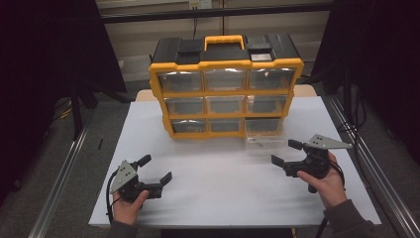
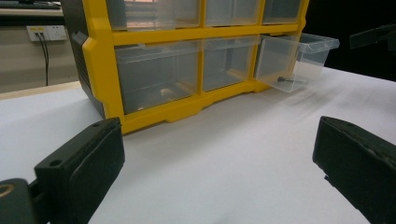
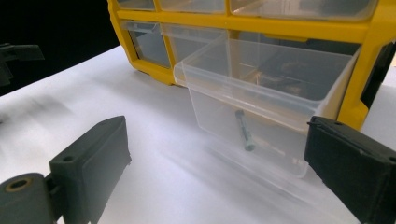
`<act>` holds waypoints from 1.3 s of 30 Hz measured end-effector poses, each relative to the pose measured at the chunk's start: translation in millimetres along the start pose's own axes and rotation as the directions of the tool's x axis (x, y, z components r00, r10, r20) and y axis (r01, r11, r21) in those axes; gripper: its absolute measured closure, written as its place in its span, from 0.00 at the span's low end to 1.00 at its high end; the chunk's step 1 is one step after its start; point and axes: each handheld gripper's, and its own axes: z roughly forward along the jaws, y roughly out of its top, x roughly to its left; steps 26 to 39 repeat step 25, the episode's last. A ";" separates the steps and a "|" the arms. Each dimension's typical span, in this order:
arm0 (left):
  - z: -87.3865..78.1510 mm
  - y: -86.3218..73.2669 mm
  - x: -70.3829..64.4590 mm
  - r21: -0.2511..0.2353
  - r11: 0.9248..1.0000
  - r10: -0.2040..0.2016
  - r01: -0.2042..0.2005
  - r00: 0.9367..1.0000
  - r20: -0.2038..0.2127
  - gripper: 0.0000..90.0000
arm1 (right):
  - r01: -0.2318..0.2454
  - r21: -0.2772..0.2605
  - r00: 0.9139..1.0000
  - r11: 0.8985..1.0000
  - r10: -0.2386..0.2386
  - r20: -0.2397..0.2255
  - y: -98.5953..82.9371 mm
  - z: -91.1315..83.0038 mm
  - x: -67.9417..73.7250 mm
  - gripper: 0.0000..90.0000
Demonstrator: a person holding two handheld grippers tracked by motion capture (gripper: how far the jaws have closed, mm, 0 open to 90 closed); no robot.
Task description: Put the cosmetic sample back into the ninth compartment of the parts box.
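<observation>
Standing pulled out of the bottom right slot of the yellow organiser (image 1: pixel 225 67): clear drawer (image 3: pixel 261 100), one bolt (image 3: pixel 244 130) inside. Right gripper (image 1: pixel 284 153) just before the drawer, jaws spread, empty. Left gripper (image 1: pixel 156 171) well apart from it, spread. Step judged: closing; next, push the drawer front squarely in

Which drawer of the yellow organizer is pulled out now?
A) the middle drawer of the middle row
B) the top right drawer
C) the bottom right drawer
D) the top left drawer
C: the bottom right drawer juts forward from the yellow organizer onto the table, while the other drawers sit flush in the frame; the right gripper view shows a small bolt lying inside it.
</observation>
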 end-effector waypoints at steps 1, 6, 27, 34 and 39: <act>-0.2 0.1 0.2 0.001 1.000 0.001 -0.001 1.000 0.000 0.03 | -0.001 0.000 1.000 1.000 0.001 -0.002 -1.1 -0.7 0.3 0.07; -0.2 0.0 0.3 0.001 1.000 0.001 -0.001 1.000 -0.001 0.03 | 0.001 -0.006 1.000 1.000 -0.001 0.004 -6.2 -3.3 -0.2 0.07; 1.6 0.0 -1.2 -0.028 0.999 -0.028 0.028 1.000 -0.014 0.03 | 0.026 -0.066 0.997 0.998 -0.022 0.068 -37.2 -27.7 -4.3 0.06; 1.6 0.0 -1.2 -0.028 0.999 -0.028 0.028 1.000 -0.014 0.03 | 0.026 -0.066 0.997 0.998 -0.022 0.068 -37.2 -27.7 -4.3 0.06; 1.6 0.0 -1.2 -0.028 0.999 -0.028 0.028 1.000 -0.014 0.03 | 0.026 -0.066 0.997 0.998 -0.022 0.068 -37.2 -27.7 -4.3 0.06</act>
